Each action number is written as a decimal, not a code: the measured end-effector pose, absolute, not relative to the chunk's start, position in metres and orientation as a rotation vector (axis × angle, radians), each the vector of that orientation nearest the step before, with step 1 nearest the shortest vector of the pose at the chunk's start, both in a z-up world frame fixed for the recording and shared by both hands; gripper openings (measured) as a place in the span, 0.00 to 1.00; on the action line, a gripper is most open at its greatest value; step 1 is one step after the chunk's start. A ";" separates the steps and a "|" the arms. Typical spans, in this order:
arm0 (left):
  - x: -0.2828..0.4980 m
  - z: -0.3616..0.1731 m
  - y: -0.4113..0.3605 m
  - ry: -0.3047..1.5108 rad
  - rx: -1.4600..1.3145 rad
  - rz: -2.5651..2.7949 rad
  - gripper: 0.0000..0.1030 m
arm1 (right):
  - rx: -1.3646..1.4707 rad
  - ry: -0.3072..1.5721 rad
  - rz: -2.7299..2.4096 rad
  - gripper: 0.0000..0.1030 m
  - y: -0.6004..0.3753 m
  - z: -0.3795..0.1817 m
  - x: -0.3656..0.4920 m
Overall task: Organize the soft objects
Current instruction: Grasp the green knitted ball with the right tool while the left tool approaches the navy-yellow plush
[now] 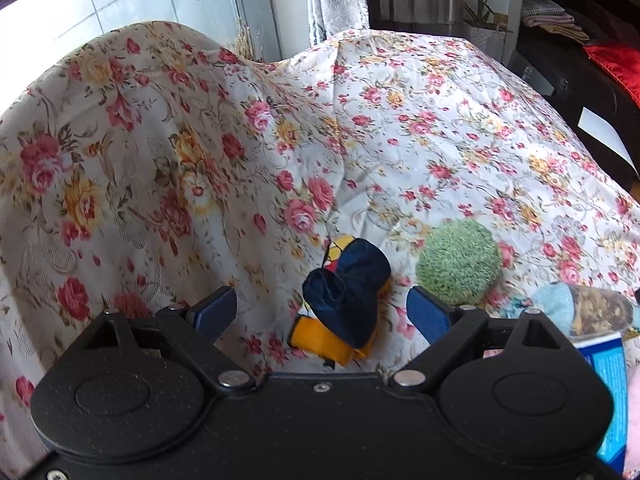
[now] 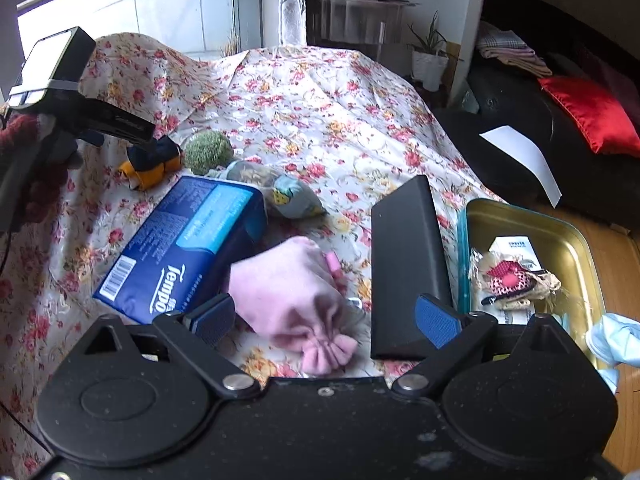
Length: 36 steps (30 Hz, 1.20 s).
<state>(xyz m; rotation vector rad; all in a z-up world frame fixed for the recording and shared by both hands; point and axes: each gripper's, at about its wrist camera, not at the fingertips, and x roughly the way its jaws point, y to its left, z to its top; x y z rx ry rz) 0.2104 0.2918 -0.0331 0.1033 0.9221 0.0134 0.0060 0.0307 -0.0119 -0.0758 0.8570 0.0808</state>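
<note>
Spread wide, my left gripper (image 1: 322,312) frames a navy-and-yellow pouch (image 1: 344,300) lying on the floral cloth (image 1: 440,120), with neither pad touching it. I see a green ball (image 1: 458,266) just right of the pouch.

On the right wrist view my right gripper (image 2: 324,318) is also spread, with a pink pouch (image 2: 296,292) between the pads. A Tempo pack (image 2: 180,248) lies to its left, a black case (image 2: 406,268) to its right, and beyond that a tin (image 2: 568,232) holds a frilly red piece (image 2: 512,280).

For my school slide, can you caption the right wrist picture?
Open right gripper hovers over a pink drawstring pouch beside a blue Tempo tissue pack on the floral cloth.
</note>
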 end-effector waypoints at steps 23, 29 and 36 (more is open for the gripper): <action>0.233 -0.041 0.302 1.091 0.019 -0.027 0.87 | 0.084 0.859 0.073 0.91 0.039 -0.009 0.058; 0.233 -0.046 0.297 1.131 0.069 -0.016 0.87 | 0.060 0.838 0.132 0.91 0.073 -0.004 0.109; 0.234 -0.055 0.296 1.202 0.063 -0.026 0.86 | 0.095 0.878 0.140 0.91 0.094 -0.011 0.170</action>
